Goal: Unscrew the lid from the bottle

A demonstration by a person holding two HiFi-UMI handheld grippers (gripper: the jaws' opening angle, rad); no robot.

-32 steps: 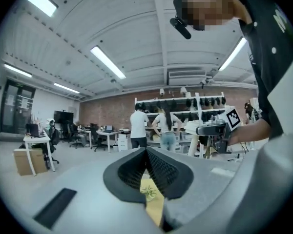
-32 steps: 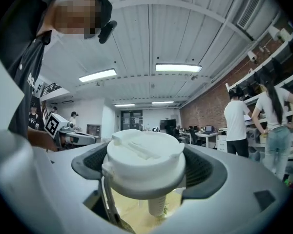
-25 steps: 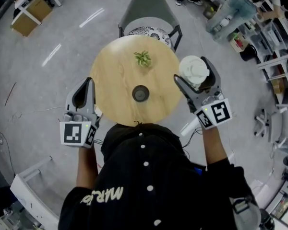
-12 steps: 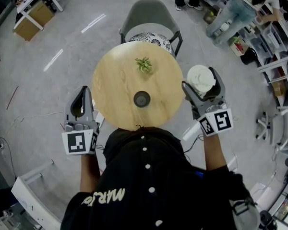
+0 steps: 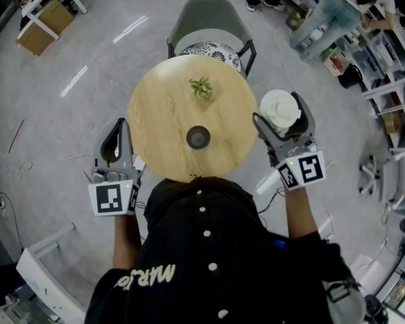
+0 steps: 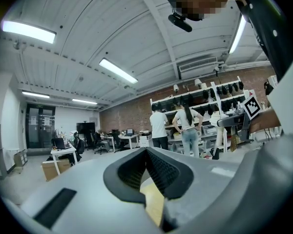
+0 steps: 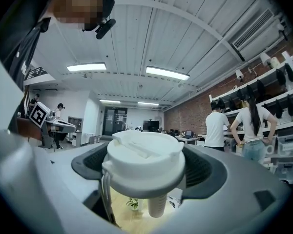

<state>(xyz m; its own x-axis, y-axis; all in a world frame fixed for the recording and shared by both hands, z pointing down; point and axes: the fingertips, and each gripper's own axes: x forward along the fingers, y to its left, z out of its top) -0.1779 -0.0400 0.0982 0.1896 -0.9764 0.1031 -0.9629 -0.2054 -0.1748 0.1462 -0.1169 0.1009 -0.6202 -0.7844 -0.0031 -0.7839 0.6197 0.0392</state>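
The bottle (image 5: 198,137) stands on the round wooden table (image 5: 162,106), seen from above as a dark round opening with no lid on it. My right gripper (image 5: 279,108) is off the table's right edge, shut on the white lid (image 5: 281,110). In the right gripper view the lid (image 7: 144,162) fills the space between the jaws of the right gripper (image 7: 149,165), a short white spout hanging under it. My left gripper (image 5: 123,124) hovers off the table's left edge, shut and empty. In its own view the left gripper (image 6: 146,152) has its pads together.
A small green plant (image 5: 201,86) sits on the table's far half. A grey chair (image 5: 210,25) stands beyond the table. People stand at shelves at the back right (image 5: 331,12). A cardboard box (image 5: 46,20) lies on the floor at the far left.
Hardly anything: the head view has shifted slightly, both grippers keep their places, and the lid stays in the right one.
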